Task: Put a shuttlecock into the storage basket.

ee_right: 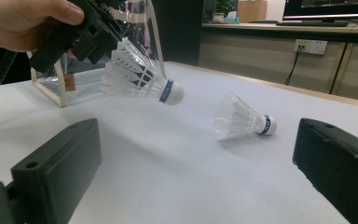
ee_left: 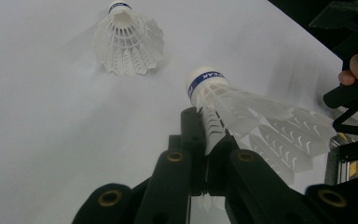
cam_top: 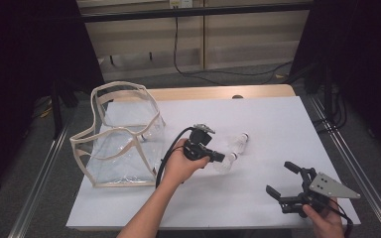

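Right claw (cam_top: 284, 179) sits nearest the person, jaws spread wide with nothing between them, hovering over the white table (cam_top: 278, 124) near its front right corner. So it's just waiting.

Left claw (cam_top: 222, 157) is a bit further in, around mid-table, and it's clamped shut on a shuttlecock (ee_left: 242, 116). From the left gripper view the jaws pinch the plastic skirt by its edge, with the cork nose and blue band pointing away from the claw. In the right gripper view the shuttle (ee_right: 142, 77) hangs clear of the table, nose tipped slightly down.

Handling-wise this thing weighs next to nothing, so lifting is no issue. The skirt is thin springy plastic lattice though, so it'll flex and could crease or slip out if squeezed hard or bumped. Honestly the cork end is the firmer spot to grab, but it's round and smooth, so the skirt rim is probably the easier bite. Just go gentle.

Second shuttlecock (cam_top: 239, 143) lies on its side just beyond the held one, not touching it.

Further left, the clear bag (cam_top: 121, 136) with beige trim stands open-topped, likely where these go. Soft walls, so it might sag on contact.
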`<state>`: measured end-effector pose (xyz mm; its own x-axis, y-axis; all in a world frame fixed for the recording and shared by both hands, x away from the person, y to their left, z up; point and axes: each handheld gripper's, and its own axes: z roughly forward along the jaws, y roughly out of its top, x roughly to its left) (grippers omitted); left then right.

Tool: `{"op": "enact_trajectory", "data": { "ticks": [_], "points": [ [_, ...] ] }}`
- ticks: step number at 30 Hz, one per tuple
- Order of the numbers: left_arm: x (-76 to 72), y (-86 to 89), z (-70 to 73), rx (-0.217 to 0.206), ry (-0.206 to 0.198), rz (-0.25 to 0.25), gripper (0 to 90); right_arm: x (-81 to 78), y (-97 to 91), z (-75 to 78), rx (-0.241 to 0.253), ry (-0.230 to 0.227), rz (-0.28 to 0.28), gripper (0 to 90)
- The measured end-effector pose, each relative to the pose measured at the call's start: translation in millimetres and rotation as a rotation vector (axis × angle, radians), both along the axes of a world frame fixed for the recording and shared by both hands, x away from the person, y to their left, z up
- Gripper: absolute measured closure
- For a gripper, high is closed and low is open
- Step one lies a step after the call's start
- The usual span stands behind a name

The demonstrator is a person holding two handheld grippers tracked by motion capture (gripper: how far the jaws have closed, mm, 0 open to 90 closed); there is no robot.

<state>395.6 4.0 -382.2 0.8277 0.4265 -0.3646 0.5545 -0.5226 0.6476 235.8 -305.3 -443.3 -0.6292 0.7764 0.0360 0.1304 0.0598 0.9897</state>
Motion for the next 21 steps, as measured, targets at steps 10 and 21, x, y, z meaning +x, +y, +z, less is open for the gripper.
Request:
{"op": "enact_trajectory", "data": {
  "ticks": [10, 21],
  "points": [
    [1.2, 7.4, 7.6, 0.005, 0.002, 0.011, 89.5, -0.2, 0.3, 0.1, 0.001, 0.001, 0.0, 0.7],
    [2.6, 13.8, 15.9, 0.006, 0.007, 0.009, 89.5, -0.1, 0.4, 0.1, 0.003, 0.001, 0.001, 0.7]
  ]
}}
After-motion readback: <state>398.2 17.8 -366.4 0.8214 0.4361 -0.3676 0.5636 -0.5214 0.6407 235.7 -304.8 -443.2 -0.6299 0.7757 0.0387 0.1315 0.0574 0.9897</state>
